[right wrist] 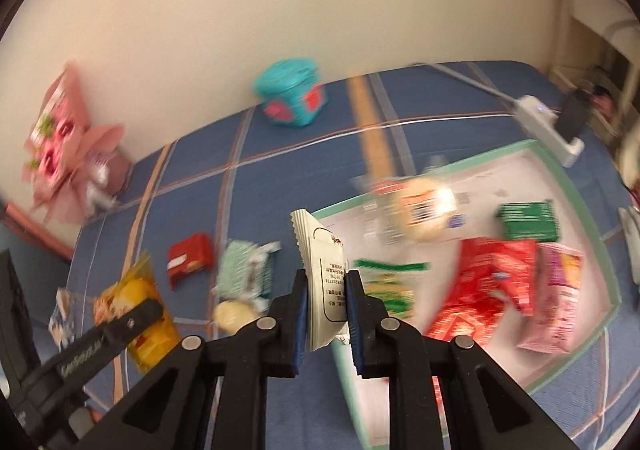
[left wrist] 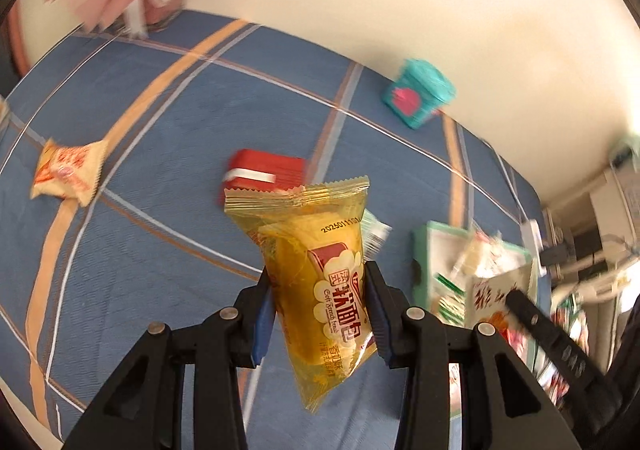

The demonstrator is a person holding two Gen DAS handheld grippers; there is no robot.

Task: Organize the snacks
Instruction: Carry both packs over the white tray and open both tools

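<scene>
A yellow bread packet (left wrist: 320, 282) hangs upright above the blue bed while a white sachet (right wrist: 324, 278) is held edge-on over the green-rimmed box (right wrist: 576, 206) of snacks.

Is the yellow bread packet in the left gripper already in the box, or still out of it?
Out. The yellow bread packet hangs clamped in the left gripper above the blue cloth, beside the green-rimmed box.

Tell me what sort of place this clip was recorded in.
Most likely a room in a home, a bedroom perhaps. Snack packets lie on a blue plaid cloth that could be bedding, against a plain cream wall, with a pink bouquet beside it and a power strip nearby.
</scene>
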